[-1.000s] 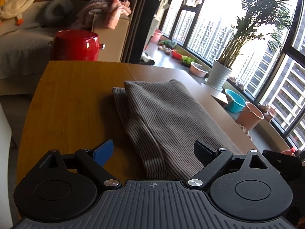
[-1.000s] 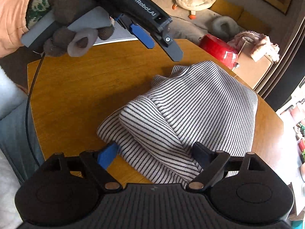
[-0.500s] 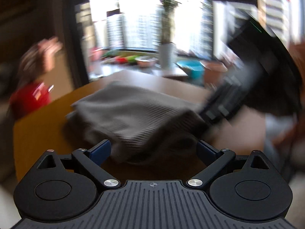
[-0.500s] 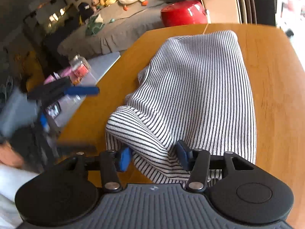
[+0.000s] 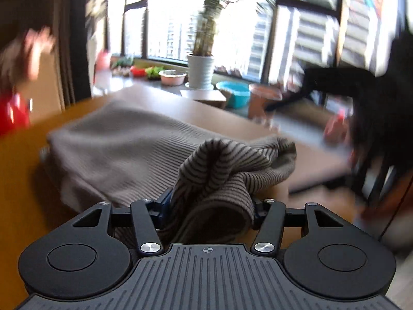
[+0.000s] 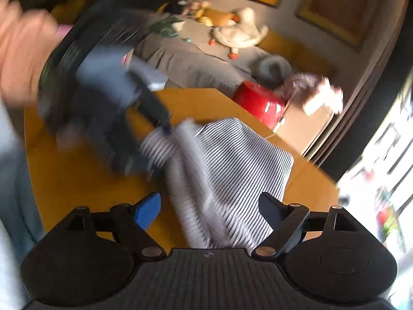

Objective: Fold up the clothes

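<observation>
A grey-and-white striped knit garment point(image 5: 116, 142) lies folded on the wooden table point(image 5: 20, 168). My left gripper point(image 5: 210, 204) has a bunched-up edge of it between its fingers; its jaws are closing and both pads touch the cloth. In the right wrist view the same garment point(image 6: 245, 160) runs from between the jaws of my right gripper point(image 6: 209, 206) toward the far edge. Those jaws are opening and stand wide, the pads off the cloth. The left gripper point(image 6: 165, 126) shows there as a dark blur at the garment's far left corner.
A red pot point(image 6: 258, 100) stands past the table's far edge, next to a sofa with plush toys point(image 6: 240, 33). Window ledge with a potted plant point(image 5: 200, 71) and bowls lies beyond the table. A person's sleeve point(image 6: 18, 51) is at left. Both views are motion-blurred.
My left gripper swung round, came down on the garment's edge and narrowed on a bunch of it. The right gripper, narrowed on the near edge half a second ago, has spread wide.
</observation>
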